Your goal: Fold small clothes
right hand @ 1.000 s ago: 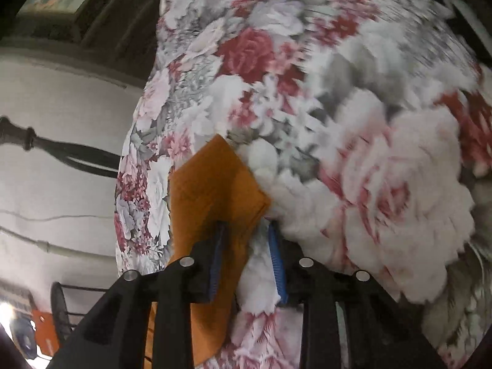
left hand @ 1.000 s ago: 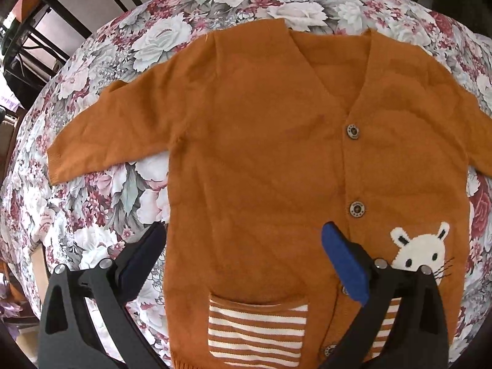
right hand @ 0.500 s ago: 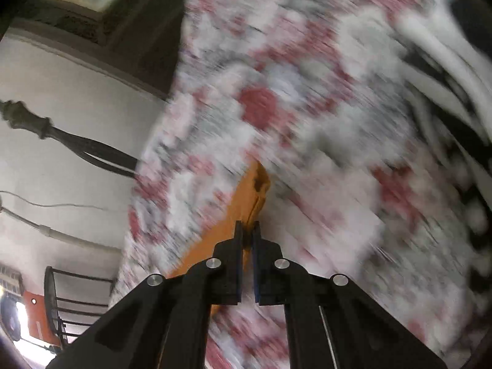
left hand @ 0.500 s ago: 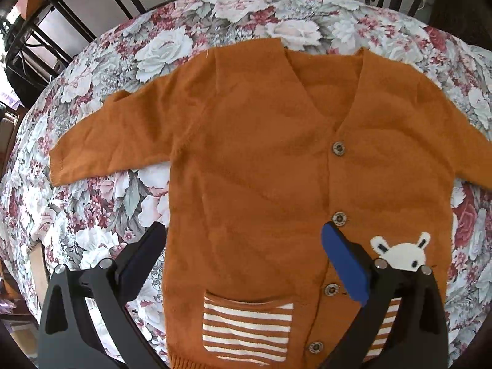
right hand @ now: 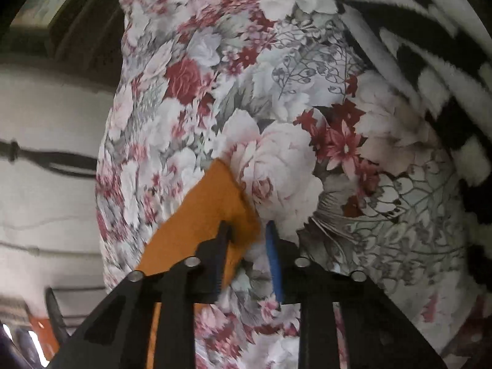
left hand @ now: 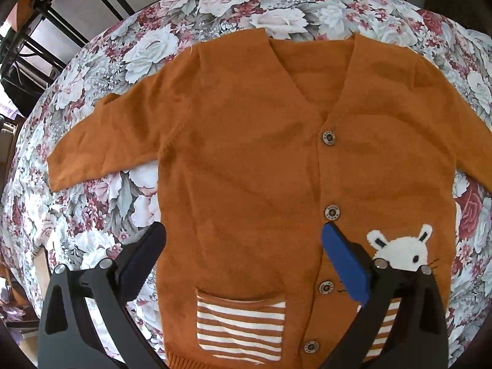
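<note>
Reopened since half a second ago, when it was nearly shut on the cuff: right claw (right hand: 246, 240), jaws now parting, a narrow gap between them. Sleeve (right hand: 203, 215) end lies partly in that gap; the dark left finger (right hand: 220, 255) sits on the orange knit, the blue pad (right hand: 273, 261) stands clear over the floral cloth (right hand: 276, 160). No pinch visible. Judgement: the grab has let go, or is being reset; the sleeve fold is not yet begun.

Left claw (left hand: 243, 246): wide, holding nothing, hanging over the cardigan's lower front; about where it was a second ago.

Cardigan (left hand: 252, 160): orange, spread flat and face up on the floral cloth, both sleeves out to the sides, buttons done up, striped pocket (left hand: 241, 326) and white rabbit motif (left hand: 399, 246) near the hem. Unfolded.

Surroundings: black-and-white striped fabric (right hand: 430, 46) at the far edge in the right view; dark metal railings (left hand: 46, 30) beyond the cloth.

Next need, as judged: a firm re-grip on the cuff before drawing the sleeve across the body.
</note>
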`<state>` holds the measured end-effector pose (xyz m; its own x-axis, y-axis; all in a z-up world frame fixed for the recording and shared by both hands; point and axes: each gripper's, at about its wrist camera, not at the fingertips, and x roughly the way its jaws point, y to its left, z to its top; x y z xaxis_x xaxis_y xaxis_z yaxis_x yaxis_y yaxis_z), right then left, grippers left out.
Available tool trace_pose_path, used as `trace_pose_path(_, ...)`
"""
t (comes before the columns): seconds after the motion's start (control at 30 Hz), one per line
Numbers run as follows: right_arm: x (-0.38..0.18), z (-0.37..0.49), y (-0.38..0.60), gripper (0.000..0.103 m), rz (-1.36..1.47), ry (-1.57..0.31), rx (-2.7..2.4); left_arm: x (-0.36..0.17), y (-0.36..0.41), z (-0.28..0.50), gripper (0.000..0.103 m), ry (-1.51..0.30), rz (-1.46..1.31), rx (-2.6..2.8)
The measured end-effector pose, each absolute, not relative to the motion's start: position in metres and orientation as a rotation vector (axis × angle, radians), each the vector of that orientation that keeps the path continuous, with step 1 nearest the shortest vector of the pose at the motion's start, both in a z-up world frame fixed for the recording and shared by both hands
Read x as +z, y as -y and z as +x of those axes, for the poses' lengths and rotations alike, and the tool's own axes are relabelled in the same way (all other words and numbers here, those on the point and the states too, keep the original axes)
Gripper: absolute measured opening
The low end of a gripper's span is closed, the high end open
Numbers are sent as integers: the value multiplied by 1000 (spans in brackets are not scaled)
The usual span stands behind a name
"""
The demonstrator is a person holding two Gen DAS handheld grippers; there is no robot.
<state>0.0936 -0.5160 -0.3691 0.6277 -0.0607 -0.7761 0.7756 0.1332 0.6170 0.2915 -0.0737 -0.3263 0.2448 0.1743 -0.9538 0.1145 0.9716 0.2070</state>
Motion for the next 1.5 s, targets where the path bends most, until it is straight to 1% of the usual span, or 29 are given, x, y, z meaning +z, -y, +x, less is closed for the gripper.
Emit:
trace_pose_path(0.03,-368,96,516,7,1305,-673,-679,-326,73,292,98,-1329,249,42)
trace_pose_path(0.13,-348,103,507,7,1227,-640,-678,-321,67,294,98,-1329,225,46)
trace_pose_path(0.23,-317,118,490,7,1141,-603,-616,-313,58,297,98,-1322,188,56)
trace_pose_path(0.37,-282,150,448,6,997,-592,-517,-306,46,298,98,-1318,150,60)
trace_pose_path(0.5,-259,174,408,6,932,-588,-427,-300,29,298,98,-1311,120,64)
trace_pose_path(0.67,-243,213,356,6,868,-597,-333,-293,-3,300,98,-1304,65,88)
trace_pose_path(0.93,-236,263,269,6,765,-630,-214,-295,-56,307,98,-1324,-28,135)
trace_pose_path(1.13,-243,293,207,6,681,-680,-113,-292,-87,312,98,-1312,-73,167)
trace_pose_path(1.33,-268,311,164,6,600,-768,-36,-297,-109,316,98,-1320,-89,202)
trace_pose_path(1.5,-307,322,136,7,523,-903,18,-298,-116,318,98,-1321,-97,216)
